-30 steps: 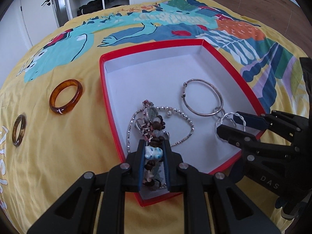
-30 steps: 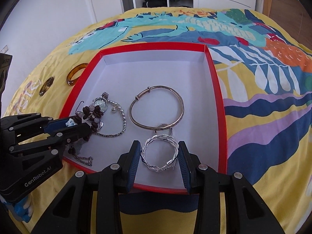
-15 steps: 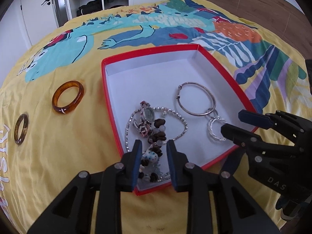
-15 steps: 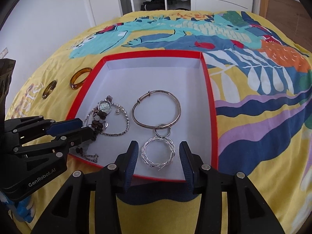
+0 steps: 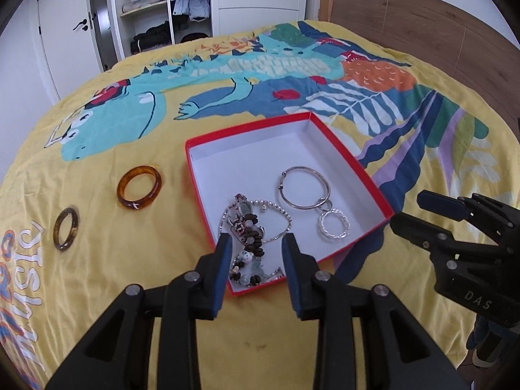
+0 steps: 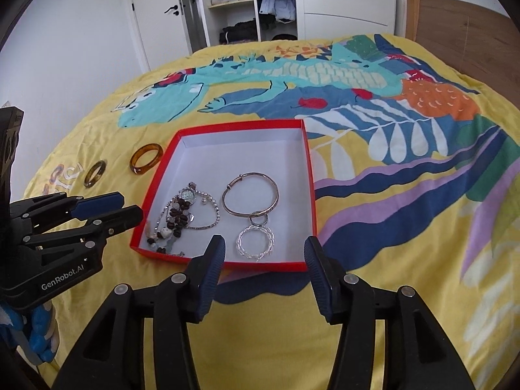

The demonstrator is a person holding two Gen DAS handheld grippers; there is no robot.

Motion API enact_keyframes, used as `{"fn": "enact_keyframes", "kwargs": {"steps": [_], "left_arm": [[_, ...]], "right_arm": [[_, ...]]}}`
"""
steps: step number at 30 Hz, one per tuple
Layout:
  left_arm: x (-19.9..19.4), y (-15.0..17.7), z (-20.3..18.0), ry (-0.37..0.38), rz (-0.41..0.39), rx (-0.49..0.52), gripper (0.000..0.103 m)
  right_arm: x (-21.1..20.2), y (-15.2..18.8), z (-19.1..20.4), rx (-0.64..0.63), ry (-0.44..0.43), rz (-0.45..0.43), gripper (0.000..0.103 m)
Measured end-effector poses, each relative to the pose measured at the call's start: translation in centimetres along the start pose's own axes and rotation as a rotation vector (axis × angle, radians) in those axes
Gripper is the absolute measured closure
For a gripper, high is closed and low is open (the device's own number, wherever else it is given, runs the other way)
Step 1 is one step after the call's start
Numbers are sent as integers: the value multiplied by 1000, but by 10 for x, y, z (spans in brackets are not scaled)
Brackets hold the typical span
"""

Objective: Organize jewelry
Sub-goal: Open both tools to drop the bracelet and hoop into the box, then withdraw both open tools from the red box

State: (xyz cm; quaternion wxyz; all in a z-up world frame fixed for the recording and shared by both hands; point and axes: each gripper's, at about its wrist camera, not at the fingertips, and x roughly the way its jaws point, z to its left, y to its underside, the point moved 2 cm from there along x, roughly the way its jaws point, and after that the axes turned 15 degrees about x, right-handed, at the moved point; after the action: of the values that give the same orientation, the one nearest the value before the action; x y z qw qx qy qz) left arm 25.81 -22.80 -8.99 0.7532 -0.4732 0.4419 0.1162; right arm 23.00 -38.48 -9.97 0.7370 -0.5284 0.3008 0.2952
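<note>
Both tongs spread and empty at the near edge of the red box (image 5: 351,170) on the bed (image 6: 406,227).
Left tongs (image 5: 256,253) gape over the near corner, above the bead bracelet (image 5: 250,253); right tongs (image 6: 263,256) gape at the near wall, just short of the twisted ring (image 6: 255,243); in the box lie the bracelet tangled with a chain and watch (image 6: 188,195), a bangle (image 6: 250,199) and the twisted ring touching it; 2 amber rings (image 5: 139,187) (image 5: 66,228) lie on the bedspread left of the box.
</note>
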Motion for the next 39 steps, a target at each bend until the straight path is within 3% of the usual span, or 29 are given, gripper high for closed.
{"fn": "enact_keyframes", "kwargs": {"steps": [19,28,39], "left_arm": [[-129,53,18,-112,-99,-35,73],[-168,86,24,-140,-89,-42,73],[-186,115,38,-167,-79,-59,73]], "right_arm": [[-104,44,56,-38,-45,-79,44],[-136,67,83,-71,-73,-101,43],[-142,89,106,-96,-93,-86,43]]}}
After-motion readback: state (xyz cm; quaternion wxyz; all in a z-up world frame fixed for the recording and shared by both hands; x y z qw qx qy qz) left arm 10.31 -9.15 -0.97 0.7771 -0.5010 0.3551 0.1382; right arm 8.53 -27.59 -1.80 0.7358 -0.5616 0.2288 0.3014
